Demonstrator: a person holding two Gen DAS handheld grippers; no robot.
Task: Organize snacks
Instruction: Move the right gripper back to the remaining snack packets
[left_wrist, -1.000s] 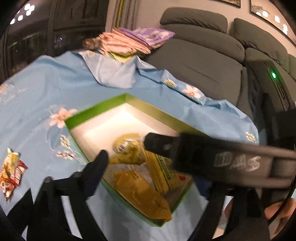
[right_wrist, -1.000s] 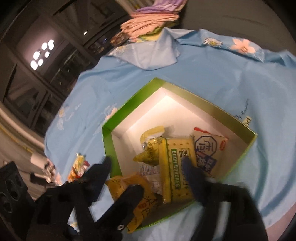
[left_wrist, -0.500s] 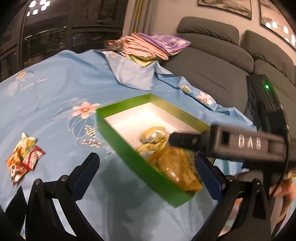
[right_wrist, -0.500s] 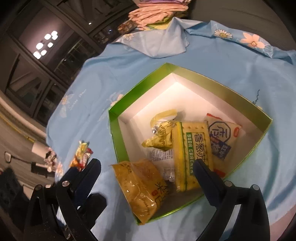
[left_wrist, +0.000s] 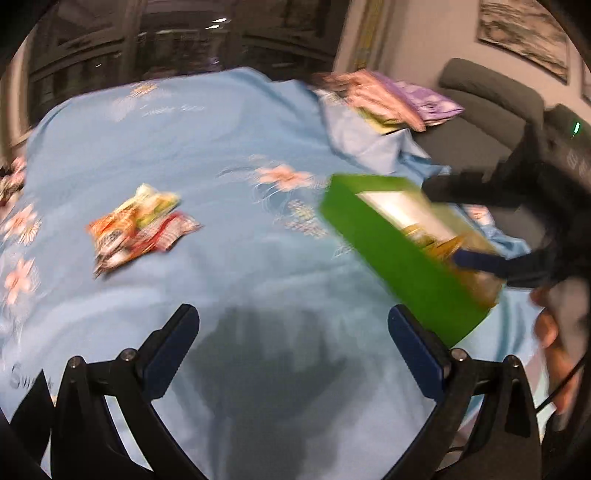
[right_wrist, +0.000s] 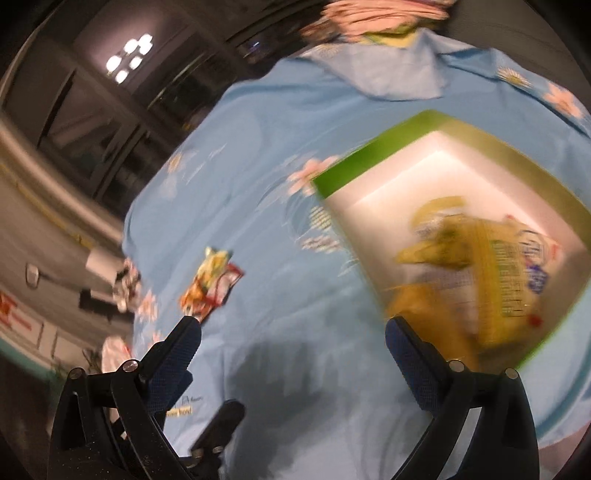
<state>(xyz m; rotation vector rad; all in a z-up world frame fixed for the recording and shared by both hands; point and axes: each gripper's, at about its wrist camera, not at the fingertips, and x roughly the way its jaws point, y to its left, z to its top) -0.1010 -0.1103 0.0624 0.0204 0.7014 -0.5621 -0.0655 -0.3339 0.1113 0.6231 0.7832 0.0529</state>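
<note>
Loosely heaped | snack packets (left_wrist: 136, 225): red, yellow, crinkled | green box (left_wrist: 402, 258): part-filled

A light blue cloth (left_wrist: 229, 155) is showing pink and white flowers; the box (right_wrist: 373, 162) is showing green outside and white inside, holding yellow packets (right_wrist: 491, 266); red, orange and yellow-green wrappers (left_wrist: 136, 225) are lying on the cloth

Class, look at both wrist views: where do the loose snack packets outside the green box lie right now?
The loose snack packets lie on the blue flowered cloth, left of the green box in both views and apart from it; neither open gripper touches them.
</note>
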